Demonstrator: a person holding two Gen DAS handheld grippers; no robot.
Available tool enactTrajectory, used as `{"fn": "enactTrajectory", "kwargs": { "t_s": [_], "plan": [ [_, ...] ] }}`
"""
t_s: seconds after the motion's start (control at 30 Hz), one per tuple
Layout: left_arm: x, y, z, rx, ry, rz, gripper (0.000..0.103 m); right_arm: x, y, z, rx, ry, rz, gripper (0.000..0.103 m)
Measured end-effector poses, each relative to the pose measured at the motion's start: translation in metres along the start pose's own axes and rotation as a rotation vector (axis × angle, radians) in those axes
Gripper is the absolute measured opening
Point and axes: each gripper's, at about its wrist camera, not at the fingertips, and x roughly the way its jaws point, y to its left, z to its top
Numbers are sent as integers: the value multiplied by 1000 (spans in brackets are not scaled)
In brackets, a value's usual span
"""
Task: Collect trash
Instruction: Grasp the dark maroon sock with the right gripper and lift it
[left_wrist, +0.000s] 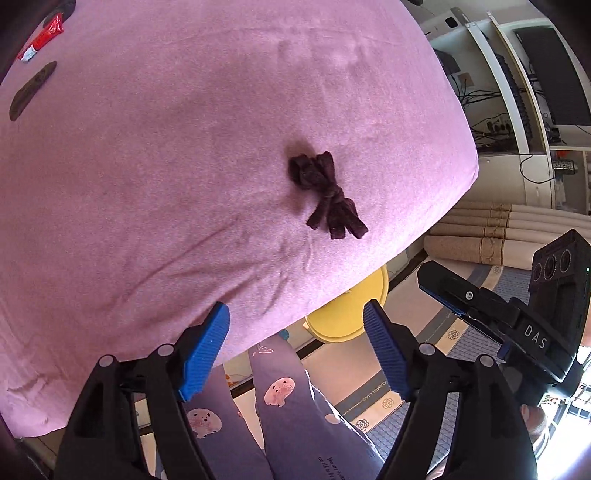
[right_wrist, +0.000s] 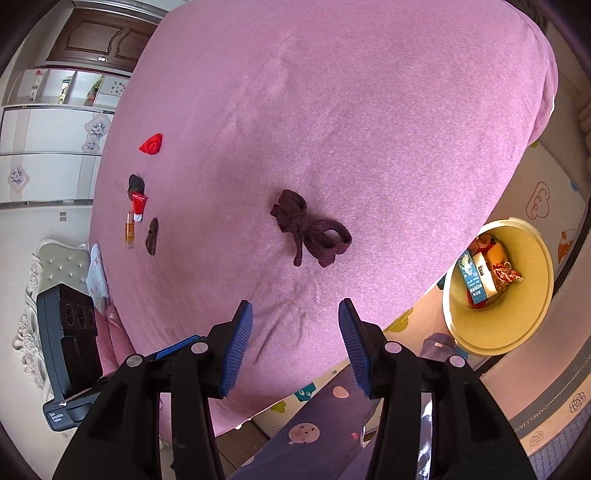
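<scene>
A dark maroon knotted cloth strip (left_wrist: 325, 194) lies on the pink bed sheet (left_wrist: 166, 166), seen also in the right wrist view (right_wrist: 308, 230). My left gripper (left_wrist: 295, 350) is open and empty, over the bed's near edge. My right gripper (right_wrist: 295, 343) is open and empty, short of the cloth strip. A yellow bin (right_wrist: 532, 314) stands on the floor by the bed, holding boxes and wrappers; its rim shows in the left wrist view (left_wrist: 347, 317). A red wrapper (right_wrist: 151, 144), a red tube (right_wrist: 139, 206), a small amber bottle (right_wrist: 129, 230) and dark scraps (right_wrist: 152, 236) lie at the bed's left.
The person's legs in patterned purple trousers (left_wrist: 291, 402) stand between bed and bin. Rolled mats (left_wrist: 491, 229) and a desk with cables (left_wrist: 517, 92) are at the right. A white headboard (right_wrist: 55, 266) and cabinets (right_wrist: 48, 147) are at the left.
</scene>
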Motion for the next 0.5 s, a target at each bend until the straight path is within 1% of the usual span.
{"fn": "enactTrajectory", "kwargs": {
  "t_s": [0.1, 0.23, 0.33, 0.5],
  "plan": [
    [-2, 19, 6, -16, -4, -4, 77, 20, 13, 6, -46, -3, -78, 49],
    [0, 34, 14, -37, -2, -3, 77, 42, 20, 20, -89, 6, -146, 49],
    [5, 43, 22, -78, 6, -39, 77, 61, 23, 34, -117, 28, -178, 49],
    [22, 51, 36, -131, 11, -28, 77, 97, 16, 56, -121, 87, -201, 49]
  ]
}}
